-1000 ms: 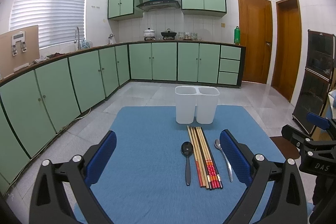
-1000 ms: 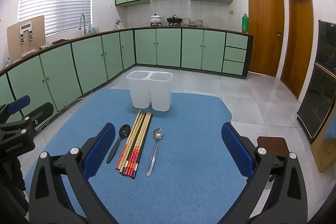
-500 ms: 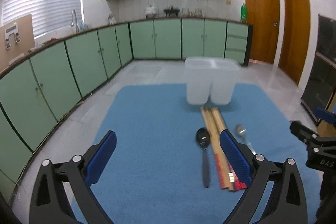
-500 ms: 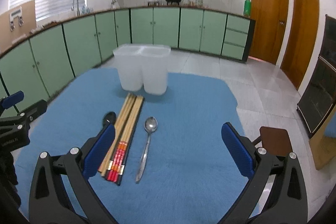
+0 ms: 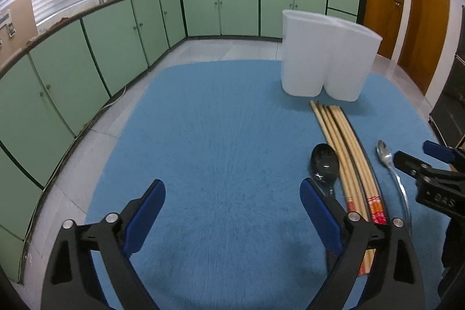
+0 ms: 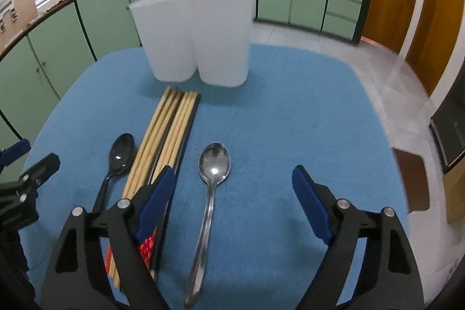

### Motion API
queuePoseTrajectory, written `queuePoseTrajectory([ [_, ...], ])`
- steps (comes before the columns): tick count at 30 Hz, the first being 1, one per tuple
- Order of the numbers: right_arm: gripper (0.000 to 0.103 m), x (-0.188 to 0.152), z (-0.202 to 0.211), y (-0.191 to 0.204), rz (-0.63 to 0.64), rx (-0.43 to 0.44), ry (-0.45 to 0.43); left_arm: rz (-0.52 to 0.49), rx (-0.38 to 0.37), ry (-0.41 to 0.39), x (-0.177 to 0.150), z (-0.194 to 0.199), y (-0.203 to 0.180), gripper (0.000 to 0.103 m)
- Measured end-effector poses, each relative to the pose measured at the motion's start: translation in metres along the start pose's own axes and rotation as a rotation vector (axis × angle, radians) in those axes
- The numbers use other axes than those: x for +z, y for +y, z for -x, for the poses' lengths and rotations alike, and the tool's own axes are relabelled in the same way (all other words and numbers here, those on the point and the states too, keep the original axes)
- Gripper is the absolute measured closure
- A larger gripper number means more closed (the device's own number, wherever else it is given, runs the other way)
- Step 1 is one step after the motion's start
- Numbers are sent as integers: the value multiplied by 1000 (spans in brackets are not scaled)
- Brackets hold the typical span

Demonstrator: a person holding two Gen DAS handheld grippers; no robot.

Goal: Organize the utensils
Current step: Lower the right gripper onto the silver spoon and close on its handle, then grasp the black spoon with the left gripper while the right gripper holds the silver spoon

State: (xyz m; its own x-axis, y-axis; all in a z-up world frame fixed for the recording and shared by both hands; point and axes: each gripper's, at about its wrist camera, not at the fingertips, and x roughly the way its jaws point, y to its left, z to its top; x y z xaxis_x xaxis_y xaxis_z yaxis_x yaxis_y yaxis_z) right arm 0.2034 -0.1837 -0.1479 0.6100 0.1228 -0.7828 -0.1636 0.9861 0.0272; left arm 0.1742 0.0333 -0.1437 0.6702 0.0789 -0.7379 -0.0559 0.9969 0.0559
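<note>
Blue mat (image 6: 290, 106) carries everything: white two-compartment holder (image 6: 197, 37) at far edge, chopstick bundle (image 6: 165, 135) just in front of it, black spoon (image 6: 119, 156) on its left, steel spoon (image 6: 213, 164) on its right. Right gripper (image 6: 234, 185) jaws closing w/ steel spoon handle between them, pads not touching yet. Left gripper (image 5: 232, 199) spread wide over bare mat, holding nothing; black spoon (image 5: 324, 164) just beyond its right finger.

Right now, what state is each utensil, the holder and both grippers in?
Metal spoon: flat on the blue mat, bowl up, not gripped.
Black spoon: flat, untouched.
Chopsticks: bundled, lying flat.
White holder: upright, contents hidden.
Left gripper: open, empty.
Right gripper: closing around the metal spoon, not touching.
</note>
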Motion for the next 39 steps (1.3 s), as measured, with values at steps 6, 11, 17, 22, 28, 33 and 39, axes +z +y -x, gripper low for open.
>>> queuePoseTrajectory([
  [6,44,4,-26,2,-14,22,65,-8,-14,26,0,-14,0,12],
  [11,69,4,-29,6,3,30,51,-34,-52,44,2,-21,-10,12],
  [17,75,2,-22,1,2,50,55,-74,-115,74,6,-27,-33,12],
  [22,75,6,-18,-11,-16,57,62,-113,-126,98,4,-36,-47,12],
  [28,75,8,-22,-12,-10,47,57,-114,-122,117,9,-49,-49,10],
  [33,75,5,-21,0,4,21,55,-82,-92,116,9,-53,-35,8],
  [39,75,5,-24,6,19,-15,55,-76,-97,115,13,-52,-33,9],
])
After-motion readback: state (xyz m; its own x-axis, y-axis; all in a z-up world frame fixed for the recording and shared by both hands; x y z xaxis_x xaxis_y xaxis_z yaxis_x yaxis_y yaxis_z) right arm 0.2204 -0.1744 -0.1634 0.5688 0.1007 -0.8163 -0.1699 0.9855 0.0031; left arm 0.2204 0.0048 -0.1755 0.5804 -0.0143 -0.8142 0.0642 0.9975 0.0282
